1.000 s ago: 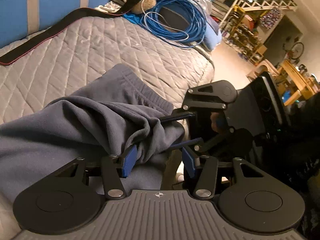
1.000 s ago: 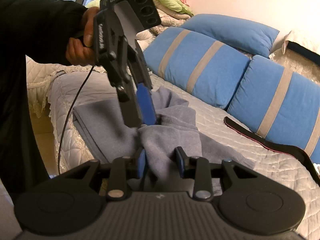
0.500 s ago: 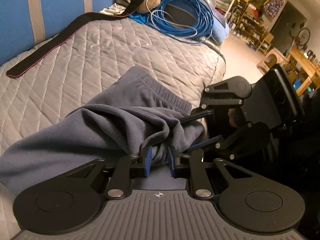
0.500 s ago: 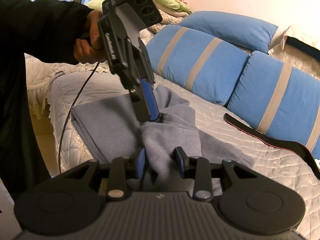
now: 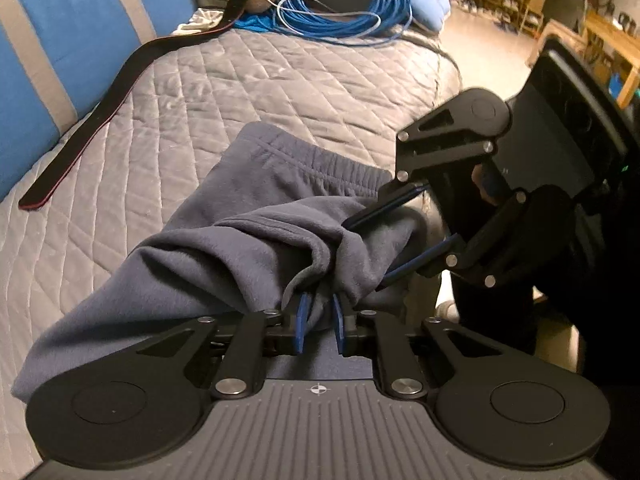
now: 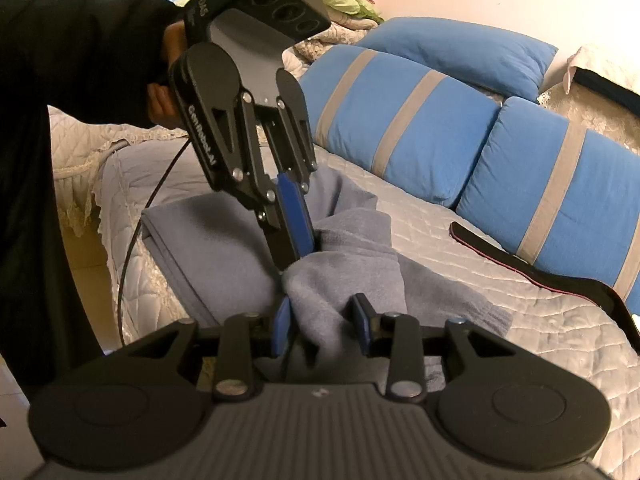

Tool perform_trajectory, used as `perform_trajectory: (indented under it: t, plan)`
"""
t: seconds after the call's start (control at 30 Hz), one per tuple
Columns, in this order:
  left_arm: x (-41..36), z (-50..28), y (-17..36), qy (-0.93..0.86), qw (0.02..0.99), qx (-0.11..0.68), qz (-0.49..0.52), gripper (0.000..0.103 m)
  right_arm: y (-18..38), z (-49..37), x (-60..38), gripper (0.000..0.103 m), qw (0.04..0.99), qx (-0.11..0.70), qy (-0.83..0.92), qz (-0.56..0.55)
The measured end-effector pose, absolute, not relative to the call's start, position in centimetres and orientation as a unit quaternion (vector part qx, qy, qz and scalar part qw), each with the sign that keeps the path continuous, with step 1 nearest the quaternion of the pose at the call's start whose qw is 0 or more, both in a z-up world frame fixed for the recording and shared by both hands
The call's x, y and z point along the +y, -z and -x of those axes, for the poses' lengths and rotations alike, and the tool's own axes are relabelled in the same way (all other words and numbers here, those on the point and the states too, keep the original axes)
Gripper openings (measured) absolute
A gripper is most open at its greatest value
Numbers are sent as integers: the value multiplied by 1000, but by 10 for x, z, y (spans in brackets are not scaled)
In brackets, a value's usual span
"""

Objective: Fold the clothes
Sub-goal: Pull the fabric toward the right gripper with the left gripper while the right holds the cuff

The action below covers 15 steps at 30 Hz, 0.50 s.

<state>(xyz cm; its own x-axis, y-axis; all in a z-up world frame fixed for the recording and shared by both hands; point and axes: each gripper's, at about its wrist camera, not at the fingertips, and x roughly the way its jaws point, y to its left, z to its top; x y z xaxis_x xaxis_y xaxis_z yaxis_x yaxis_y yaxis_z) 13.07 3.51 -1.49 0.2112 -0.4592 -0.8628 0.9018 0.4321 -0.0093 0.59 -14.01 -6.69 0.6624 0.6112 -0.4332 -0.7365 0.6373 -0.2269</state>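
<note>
The grey-blue fleece sweatpants (image 5: pixel 224 256) lie on the quilted grey bedspread (image 5: pixel 248 92), near the bed's outer edge, with the ribbed elastic waistband (image 5: pixel 320 164) flat on the quilt on the far side. A bunched fold of the fleece is raised off the rest of the garment, and both tools meet it there.

The left gripper (image 5: pixel 319 318) has its blue-padded fingers drawn close together with a pinch of the raised fold clamped between them; the right-wrist view (image 6: pixel 298 240) shows the same tool angled down into the cloth, its tips buried in the fold. The right gripper (image 6: pixel 322 326) has its fingers set apart, with fleece lying in the gap. From the left-wrist view (image 5: pixel 384 244) the two blue fingers straddle the fold, upper and lower; whether the pads press on the cloth is hard to judge, as the fabric hides the tips.

A hand (image 6: pixel 162 98) in a black sleeve holds the left tool's handle.

Around the garment: a long black strap with red edging (image 5: pixel 96 120) lies across the quilt, well apart from the sweatpants. Blue bolster cushions with grey stripes (image 6: pixel 404 120) line the far side of the bed. A coil of blue cable (image 5: pixel 348 0) rests at the bed's end.
</note>
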Motion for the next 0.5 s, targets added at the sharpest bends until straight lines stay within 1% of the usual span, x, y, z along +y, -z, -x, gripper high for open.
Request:
perform_trajectory:
  t: [0.1,0.13,0.17,0.23,0.33,0.43,0.5]
  plan:
    - [31,-130,20,463,729,425,-271,12,68,-6,-139,37,890,161,-378,199]
    - [29,-130,22,462,728,425,-274,10,68,-6,-139,37,890,162,-378,200]
    - [31,-129,22,463,730,422,-272,5,68,-6,-139,37,889,162,-377,201]
    - [33,-127,21,465,735,414,-267,3,69,-6,-138,37,890,163,-375,203]
    - [44,-124,8,466,757,391,-238,2,69,-7,-138,39,892,164,-369,205]
    - [57,-121,-7,466,778,370,-202,2,70,-7,-138,39,894,163,-363,206]
    - [60,-119,-12,465,785,363,-189,2,69,-7,-139,43,895,162,-362,204]
